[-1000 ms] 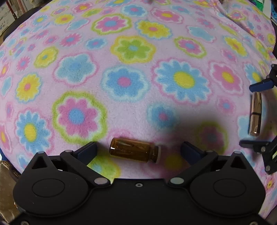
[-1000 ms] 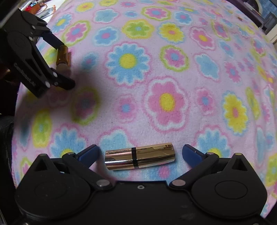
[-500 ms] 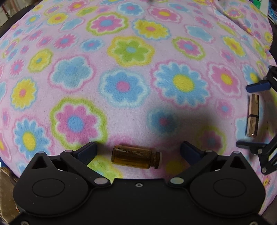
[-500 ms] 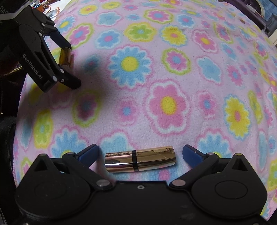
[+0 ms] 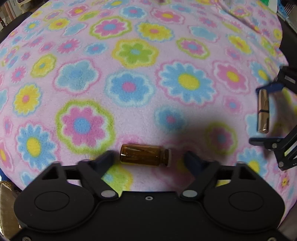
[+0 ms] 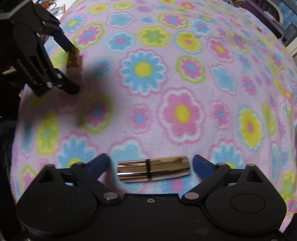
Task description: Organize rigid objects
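Note:
A small amber glass bottle [image 5: 143, 155] lies on its side on the flowered pink blanket [image 5: 130, 74], between the fingers of my left gripper [image 5: 148, 157]. The jaws are open, with a gap on each side of the bottle. A gold lipstick tube [image 6: 153, 169] lies on its side between the open fingers of my right gripper [image 6: 151, 163]. The right gripper [image 5: 267, 113] with the gold tube [image 5: 263, 111] also shows at the right edge of the left wrist view. The left gripper [image 6: 69, 70] and the bottle [image 6: 73, 60] show at the upper left of the right wrist view.
The blanket covers the whole work surface and drops off at the near and side edges. Dark furniture and clutter [image 6: 278, 16] stand beyond its far right corner. Blurred items [image 6: 52, 5] lie past the far left edge.
Both grippers' fingers have moved inward toward their objects, narrowing the gaps. The bottle and the gold tube still lie on the blanket.

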Demonstrator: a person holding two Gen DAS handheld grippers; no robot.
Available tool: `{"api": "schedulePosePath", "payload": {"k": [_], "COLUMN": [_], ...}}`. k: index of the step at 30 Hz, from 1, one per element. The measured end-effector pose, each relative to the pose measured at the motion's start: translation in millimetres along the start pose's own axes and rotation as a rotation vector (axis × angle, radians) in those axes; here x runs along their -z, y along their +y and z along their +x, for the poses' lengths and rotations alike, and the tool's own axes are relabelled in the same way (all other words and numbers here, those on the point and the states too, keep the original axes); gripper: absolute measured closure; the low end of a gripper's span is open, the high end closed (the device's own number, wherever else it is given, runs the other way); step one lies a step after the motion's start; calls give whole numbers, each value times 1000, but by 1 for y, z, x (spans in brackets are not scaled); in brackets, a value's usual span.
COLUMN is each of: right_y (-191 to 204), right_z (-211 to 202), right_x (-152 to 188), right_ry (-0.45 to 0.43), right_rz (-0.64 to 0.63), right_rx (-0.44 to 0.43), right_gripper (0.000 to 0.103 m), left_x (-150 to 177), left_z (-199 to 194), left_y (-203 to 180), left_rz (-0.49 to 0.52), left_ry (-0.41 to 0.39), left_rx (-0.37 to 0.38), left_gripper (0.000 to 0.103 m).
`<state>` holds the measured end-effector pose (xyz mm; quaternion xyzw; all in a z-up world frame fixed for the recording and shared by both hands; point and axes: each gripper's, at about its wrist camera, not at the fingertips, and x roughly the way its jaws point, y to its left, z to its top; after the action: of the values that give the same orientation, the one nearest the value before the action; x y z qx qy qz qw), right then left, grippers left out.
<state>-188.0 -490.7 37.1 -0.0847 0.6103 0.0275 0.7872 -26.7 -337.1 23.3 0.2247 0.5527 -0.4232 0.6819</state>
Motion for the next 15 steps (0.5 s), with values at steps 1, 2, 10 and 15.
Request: {"api": "schedulePosePath", "payload": {"k": [1, 2, 10, 15], "right_y": [0, 0, 16, 14], "right_z": [-3, -5, -15, -17], "right_x": [0, 1, 6, -6], "right_ry": [0, -3, -11, 43], "right_rz": [11, 21, 152, 351], "right_rx": [-4, -6, 73, 90], "right_gripper": [20, 29, 31, 31], "left_x": [1, 2, 8, 14], "left_z": [-3, -6, -16, -31], "left_y": [1, 3, 16, 32], "left_rz": [-1, -6, -90, -175], "left_ry": [-7, -10, -19, -21], "left_rx": [9, 18, 29, -4], "left_gripper": [49, 52, 52, 52]}}
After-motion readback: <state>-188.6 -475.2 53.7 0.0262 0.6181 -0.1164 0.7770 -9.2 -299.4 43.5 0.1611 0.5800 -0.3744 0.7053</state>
